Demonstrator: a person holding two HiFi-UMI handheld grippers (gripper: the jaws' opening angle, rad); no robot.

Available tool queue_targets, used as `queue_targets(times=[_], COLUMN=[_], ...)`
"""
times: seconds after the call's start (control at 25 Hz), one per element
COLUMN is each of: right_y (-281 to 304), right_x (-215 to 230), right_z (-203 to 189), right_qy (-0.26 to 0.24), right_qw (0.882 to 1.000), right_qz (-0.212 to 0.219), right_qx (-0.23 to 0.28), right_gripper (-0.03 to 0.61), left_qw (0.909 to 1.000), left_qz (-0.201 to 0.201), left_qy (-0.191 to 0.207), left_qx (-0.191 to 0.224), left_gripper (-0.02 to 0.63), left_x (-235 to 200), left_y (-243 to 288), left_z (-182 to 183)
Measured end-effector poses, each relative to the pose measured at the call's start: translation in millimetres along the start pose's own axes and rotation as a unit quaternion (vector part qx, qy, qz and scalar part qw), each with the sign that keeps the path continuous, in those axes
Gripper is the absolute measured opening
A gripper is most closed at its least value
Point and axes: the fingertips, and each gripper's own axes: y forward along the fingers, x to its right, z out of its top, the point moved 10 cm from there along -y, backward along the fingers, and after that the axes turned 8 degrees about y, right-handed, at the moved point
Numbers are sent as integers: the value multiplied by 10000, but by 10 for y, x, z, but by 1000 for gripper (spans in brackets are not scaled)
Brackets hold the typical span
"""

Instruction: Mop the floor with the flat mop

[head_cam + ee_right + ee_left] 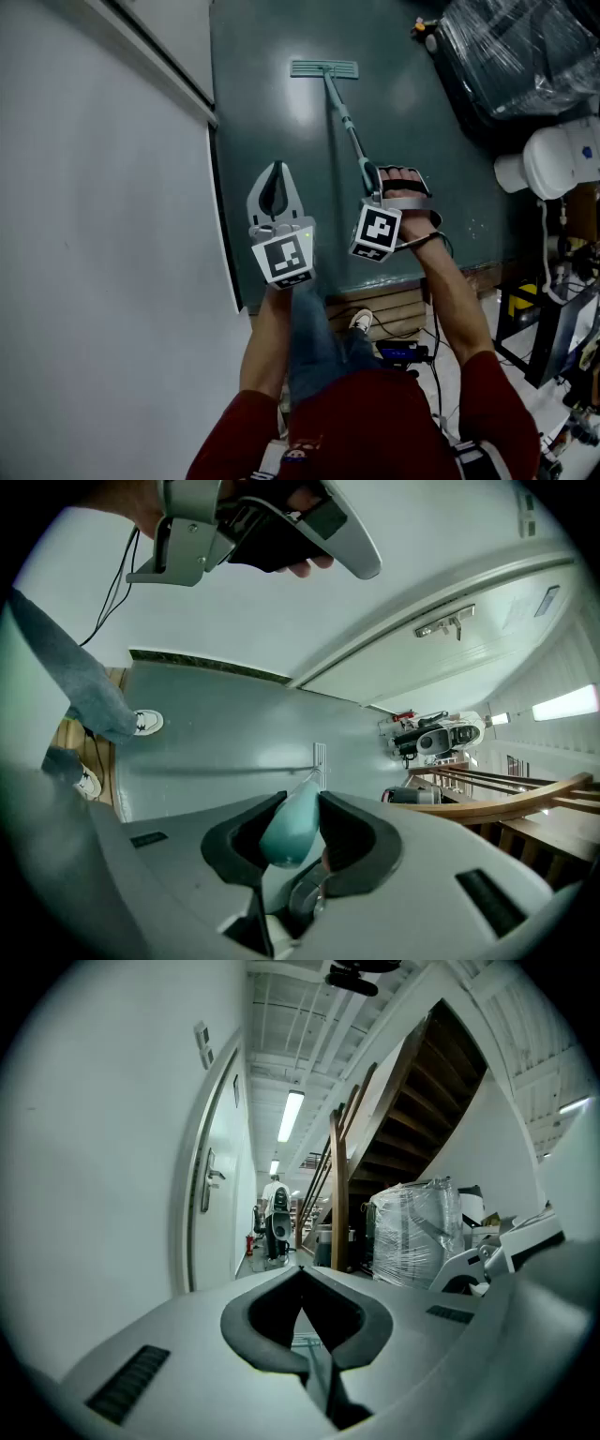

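The flat mop lies with its pale teal head (323, 68) flat on the dark green floor (262, 94), far ahead of me. Its thin handle (345, 117) slants back to my right gripper (372, 180). That gripper is shut on the handle's teal grip end (289, 825), which sits between the dark pads. The right gripper view shows the mop head (320, 755) small beyond the jaws. My left gripper (276, 169) hangs left of the handle, apart from it. Its fingertips meet in a point, shut with nothing held (301, 1271).
A white wall with a door (103, 187) runs along the left. A plastic-wrapped pallet (525, 47) and a white machine (561, 159) stand at the right. A wooden pallet (389, 314) is at my feet. A wooden staircase (412, 1119) and a distant person (274, 1206) are ahead.
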Motion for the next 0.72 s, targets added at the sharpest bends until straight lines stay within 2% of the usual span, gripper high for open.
queue_targets(times=[0.44, 0.6, 0.72], right_y=[1, 4, 18], right_x=[-80, -23, 25], right_z=[60, 63, 86], right_qy=[14, 20, 57], right_qw=[10000, 9999, 9999], right_qz=[30, 32, 37], right_qx=[-50, -127, -101], right_gripper=[120, 120, 120], left_qw=[10000, 9999, 10000], left_qz=[49, 38, 15], left_qy=[-6, 86, -3], left_qx=[34, -46, -9], left_gripper=[15, 15, 15], left_x=[-48, -62, -75], left_y=[-81, -48, -11], left_z=[-65, 13, 15])
